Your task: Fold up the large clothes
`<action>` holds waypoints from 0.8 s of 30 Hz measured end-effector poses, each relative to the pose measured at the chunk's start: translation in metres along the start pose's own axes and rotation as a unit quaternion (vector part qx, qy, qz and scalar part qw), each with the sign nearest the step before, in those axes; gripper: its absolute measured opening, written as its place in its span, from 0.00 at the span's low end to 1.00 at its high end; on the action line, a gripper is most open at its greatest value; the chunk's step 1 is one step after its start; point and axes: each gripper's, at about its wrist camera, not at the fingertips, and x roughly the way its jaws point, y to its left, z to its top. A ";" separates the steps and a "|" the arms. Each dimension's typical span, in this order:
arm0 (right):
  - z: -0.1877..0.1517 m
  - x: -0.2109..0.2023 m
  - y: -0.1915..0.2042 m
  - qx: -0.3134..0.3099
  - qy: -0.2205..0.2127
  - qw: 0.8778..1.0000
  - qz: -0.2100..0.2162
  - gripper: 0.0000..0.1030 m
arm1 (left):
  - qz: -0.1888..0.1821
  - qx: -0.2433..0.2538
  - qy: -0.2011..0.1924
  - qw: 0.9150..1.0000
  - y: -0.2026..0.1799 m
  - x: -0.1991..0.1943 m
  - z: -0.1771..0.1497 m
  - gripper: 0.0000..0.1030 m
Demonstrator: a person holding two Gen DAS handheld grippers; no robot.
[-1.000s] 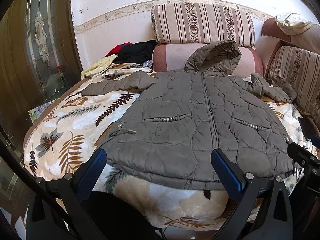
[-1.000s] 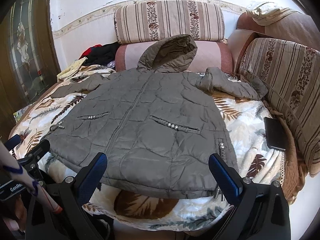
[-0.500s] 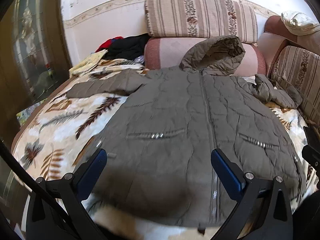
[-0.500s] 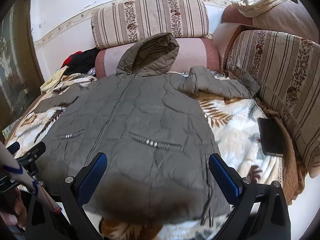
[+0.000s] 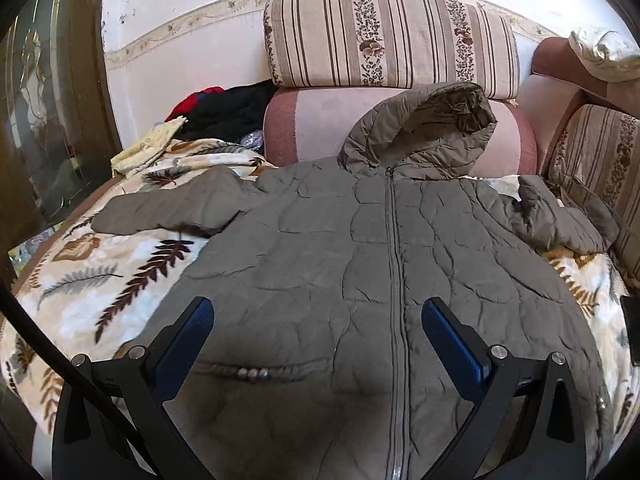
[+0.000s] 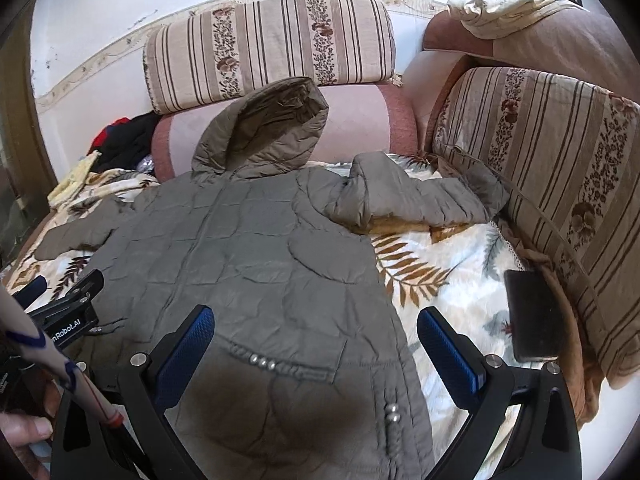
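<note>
A grey-brown quilted hooded jacket (image 5: 352,264) (image 6: 248,256) lies face up and zipped on a leaf-print blanket (image 5: 100,280). Its hood (image 5: 424,132) rests against a pink bolster. The left sleeve (image 5: 168,208) stretches out flat; the right sleeve (image 6: 408,200) lies bunched toward the striped cushions. My left gripper (image 5: 318,322) hovers open over the jacket's lower left front, above a beaded pocket (image 5: 252,372). My right gripper (image 6: 316,332) hovers open over the lower right front and its side edge. Neither holds anything.
Striped cushions (image 6: 272,44) line the back and right side (image 6: 552,184). A dark phone (image 6: 528,316) lies on the blanket at the right. A pile of black and red clothes (image 5: 224,108) sits at the back left. A wood-and-glass door (image 5: 44,112) stands left.
Both grippers have moved forward from beyond the hem to above the jacket's lower front. The jacket itself has not moved, and both jaws stay open.
</note>
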 end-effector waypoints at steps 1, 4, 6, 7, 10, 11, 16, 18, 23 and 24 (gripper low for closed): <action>0.002 0.005 0.000 -0.001 0.001 1.000 -0.004 1.00 | 0.002 0.003 0.000 1.000 -0.001 0.004 -0.001 1.00; 0.008 0.020 0.000 -0.002 0.011 1.000 -0.010 1.00 | 0.004 0.015 0.013 1.000 -0.003 0.021 -0.001 1.00; 0.015 0.032 -0.004 0.002 0.019 1.000 -0.009 1.00 | 0.009 0.026 0.023 0.999 -0.006 0.036 0.001 1.00; 0.017 0.036 -0.006 0.005 0.023 1.000 -0.010 1.00 | 0.013 0.030 0.027 0.999 -0.007 0.041 0.002 1.00; 0.027 0.049 -0.020 0.019 0.029 0.999 -0.021 1.00 | 0.019 0.026 0.045 0.998 -0.005 0.061 0.007 1.00; 0.031 0.053 -0.027 0.026 0.032 0.999 -0.026 1.00 | 0.022 0.023 0.047 0.998 -0.004 0.066 0.009 1.00; 0.045 0.065 -0.061 0.041 0.035 0.996 -0.071 1.00 | 0.031 0.015 0.050 0.998 0.004 0.078 0.022 1.00; 0.052 0.072 -0.081 0.053 0.044 0.995 -0.072 1.00 | 0.027 0.004 0.051 0.998 0.009 0.078 0.024 1.00; 0.067 0.089 -0.144 0.122 0.058 0.987 -0.088 1.00 | 0.031 0.013 0.052 0.998 0.007 0.076 0.020 1.00; 0.070 0.092 -0.155 0.134 0.059 0.985 -0.091 1.00 | 0.031 0.015 0.052 0.998 0.007 0.076 0.020 1.00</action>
